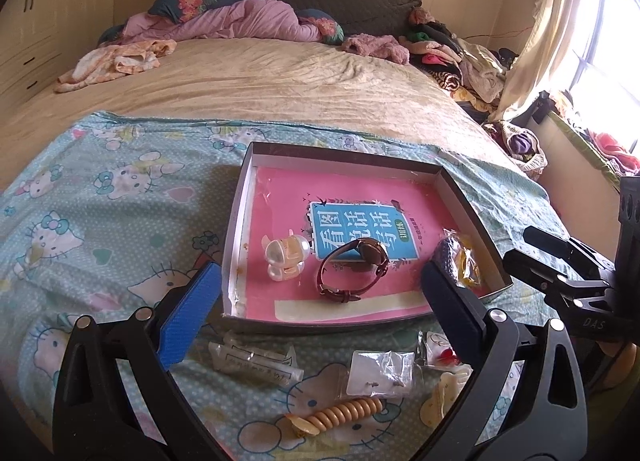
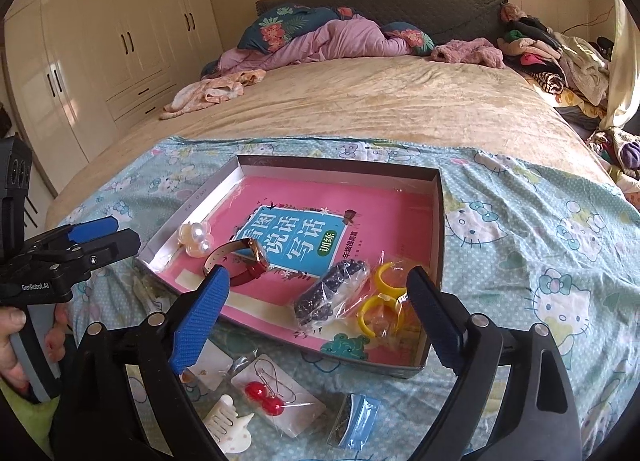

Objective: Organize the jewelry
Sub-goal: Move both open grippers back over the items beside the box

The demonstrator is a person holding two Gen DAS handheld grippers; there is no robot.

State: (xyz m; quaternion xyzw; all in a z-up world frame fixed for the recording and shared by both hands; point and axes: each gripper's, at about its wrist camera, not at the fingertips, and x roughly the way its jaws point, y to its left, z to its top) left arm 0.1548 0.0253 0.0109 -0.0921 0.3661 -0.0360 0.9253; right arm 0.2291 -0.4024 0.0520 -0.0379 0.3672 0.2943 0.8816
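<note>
A shallow box tray (image 1: pixel 344 153) lined with a pink book lies on the patterned sheet. In it are a pearl hair clip (image 1: pixel 286 257), a red-strapped watch (image 1: pixel 354 273) and a bag of dark beads (image 2: pixel 332 293) beside bagged yellow rings (image 2: pixel 384 297). My left gripper (image 1: pixel 320 313) hovers open over the tray's near edge, nothing between its fingers. My right gripper (image 2: pixel 318 321) is open too, above the bead bag, holding nothing. In front of the tray lie red ball earrings (image 2: pixel 266 397) on a card, a cream claw clip (image 2: pixel 230 425), an orange coiled band (image 1: pixel 344 413) and an earring card (image 1: pixel 380 373).
A blue packet (image 2: pixel 356 417) and clear packets (image 1: pixel 256 361) lie near the front edge. Bedding and clothes (image 1: pixel 460 57) are heaped at the bed's head and right side. Wardrobes (image 2: pixel 100 41) stand at left. A hand (image 2: pixel 12 333) holds the left gripper's handle.
</note>
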